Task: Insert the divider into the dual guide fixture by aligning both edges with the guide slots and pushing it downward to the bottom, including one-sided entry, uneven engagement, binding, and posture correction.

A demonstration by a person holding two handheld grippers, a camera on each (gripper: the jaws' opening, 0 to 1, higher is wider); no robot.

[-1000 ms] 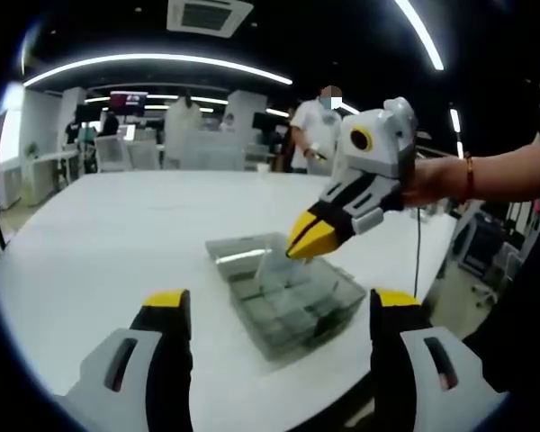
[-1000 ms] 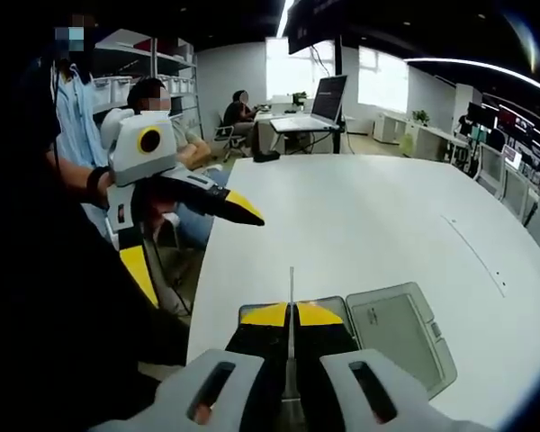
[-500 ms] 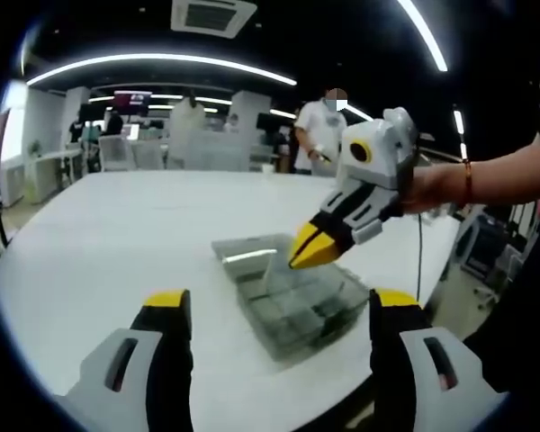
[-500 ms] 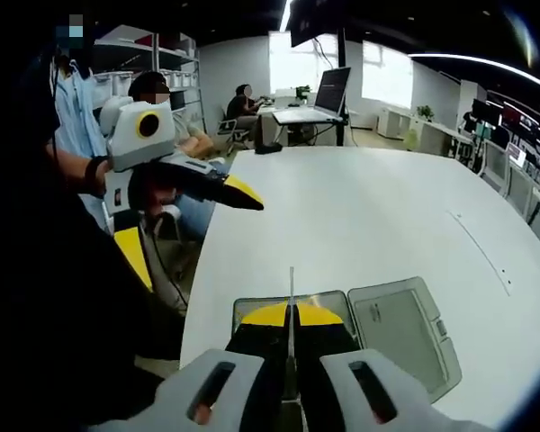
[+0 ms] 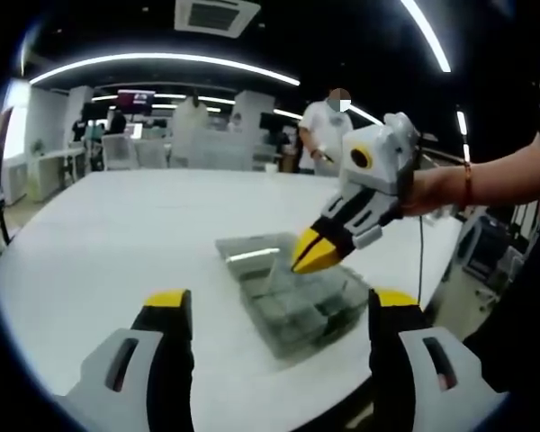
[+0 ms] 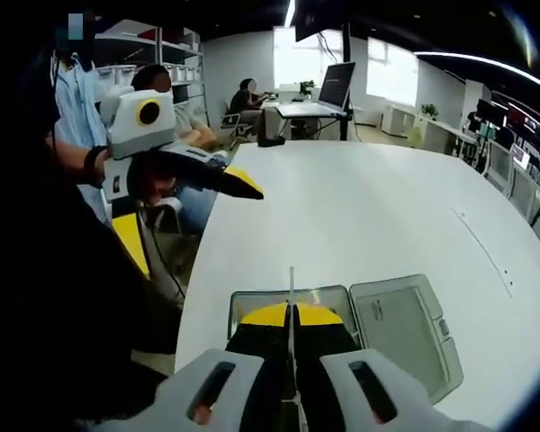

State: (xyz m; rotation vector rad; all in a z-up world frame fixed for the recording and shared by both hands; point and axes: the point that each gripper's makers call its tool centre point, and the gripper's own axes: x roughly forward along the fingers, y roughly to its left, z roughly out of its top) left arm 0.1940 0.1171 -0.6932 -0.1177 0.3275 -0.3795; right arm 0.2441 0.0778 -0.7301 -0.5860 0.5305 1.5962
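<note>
Held above a white worktop (image 5: pixel 99 234) in an open-plan office: two hand-held tongs. Right tongs (image 6: pixel 290 317) pinched shut on a thin clear divider (image 6: pixel 291 286), standing edge-on between yellow tips, poised over a clear plastic compartment box (image 5: pixel 297 301) near the worktop's edge. Seen from the left gripper view, right tongs (image 5: pixel 313 254) angled down at the box, tips just above its compartments, gripped by a hand (image 5: pixel 432 184) wearing a red wristband. Box lid (image 6: pixel 405 333) folded open flat beside the tray. Left tongs (image 5: pixel 270 310) spread wide apart and empty, hovering short of the box; same tongs (image 6: pixel 193 211) seen from the right gripper view, well apart from the box, off the worktop's edge. No brand, label or legible writing made out on box or tongs. Behind: seated and standing people, a monitor (image 6: pixel 339 85) on a far desk.
</note>
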